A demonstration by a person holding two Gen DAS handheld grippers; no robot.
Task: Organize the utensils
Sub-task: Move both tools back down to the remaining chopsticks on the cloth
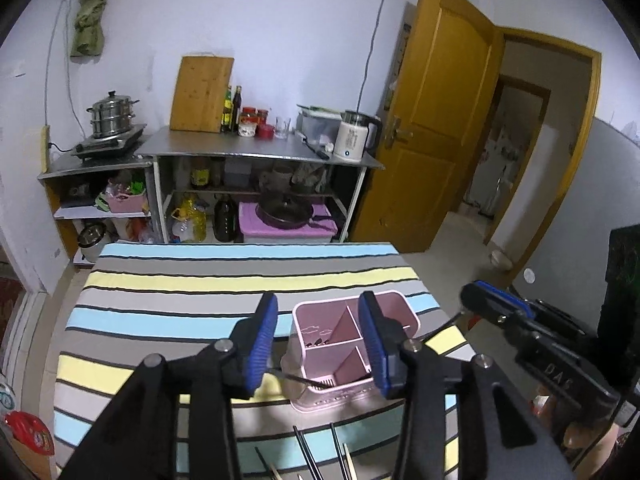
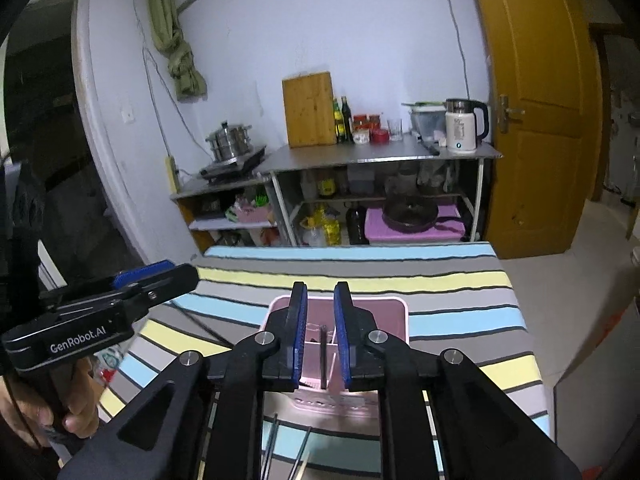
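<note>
A pink utensil holder (image 1: 320, 400) with several compartments stands on the striped table. My left gripper (image 1: 318, 300) hangs just above and in front of it, jaws wide apart. A thin dark chopstick (image 1: 300, 379) slants from near the left pad into the front compartment, touching neither pad. In the right wrist view, my right gripper (image 2: 320, 290) hovers over the same holder (image 2: 394, 312). Its jaws stand narrowly apart, with a dark chopstick (image 2: 323, 356) upright in the gap, clear of both pads. More loose chopsticks (image 1: 308, 456) lie on the cloth in front.
The striped tablecloth (image 1: 200, 280) covers the table; its far edge drops to the floor. Behind it stands a metal shelf (image 1: 260, 152) with a kettle (image 1: 354, 136), cutting board and jars. A wooden door (image 1: 440, 120) stands open at right. A hand (image 2: 80, 412) grips the left tool.
</note>
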